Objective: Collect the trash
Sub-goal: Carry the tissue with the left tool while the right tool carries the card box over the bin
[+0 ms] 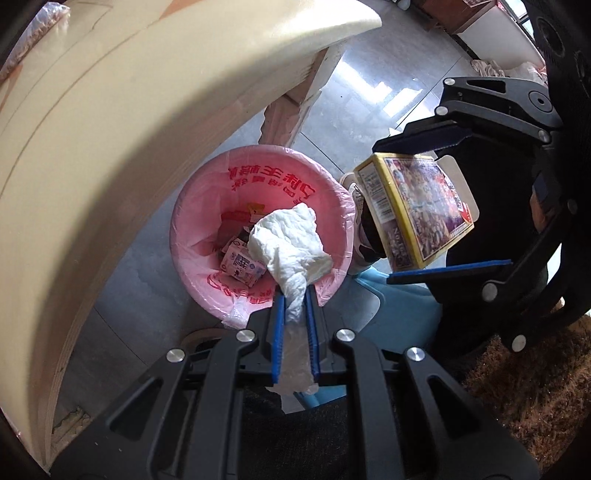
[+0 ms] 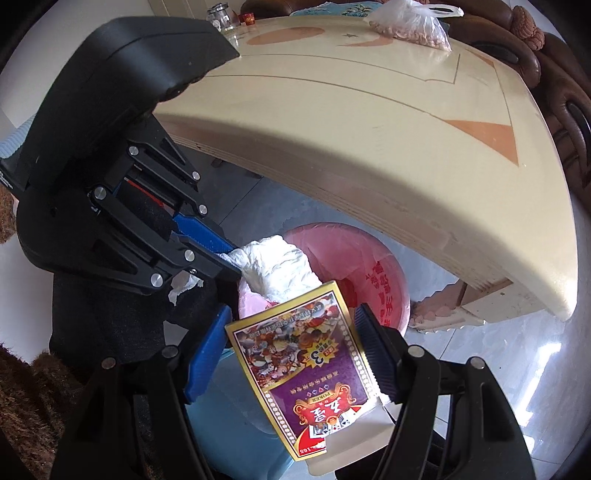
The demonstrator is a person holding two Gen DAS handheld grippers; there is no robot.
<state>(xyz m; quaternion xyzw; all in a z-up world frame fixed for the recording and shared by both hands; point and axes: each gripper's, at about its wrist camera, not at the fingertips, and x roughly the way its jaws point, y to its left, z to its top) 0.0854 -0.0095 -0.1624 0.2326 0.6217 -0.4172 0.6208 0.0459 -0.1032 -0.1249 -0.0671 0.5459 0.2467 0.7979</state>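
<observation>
Pink plastic liner, printed with red characters, lines the round waste bin [image 1: 258,206] standing on the grey tiled floor [image 1: 354,99] just beside the edge of the cream coffee table [image 1: 110,147]; I see small cartons and wrappers [image 1: 242,264] already lying at the bottom of it. My left gripper [image 1: 295,306] is clenched on a crumpled white tissue [image 1: 288,240]; the blue pads [image 1: 279,332] press it from both sides, its bulk hangs out past the fingertips directly over the bin's opening, and a short tail sticks out behind the pads. My right gripper [image 2: 295,339] grasps a playing-card box [image 2: 306,373] between its two pads; the box is yellow-edged with a busy printed face and the word POKER, and its top flap is open. From the left wrist view the box [image 1: 413,206] sits at the bin's rim, to the right of it and tilted; from the right wrist view it is held in front of the bin [image 2: 369,266] with the tissue [image 2: 277,266] just beyond it, the two apart. A light blue plastic stool [image 2: 236,424] stands under the box, next to the bin; brown shaggy fabric [image 1: 535,387] fills the lower right of the left wrist view. On the table [image 2: 369,140] a clear bag of nuts [image 2: 406,22] and a glass jar [image 2: 221,18] rest at the far side.
</observation>
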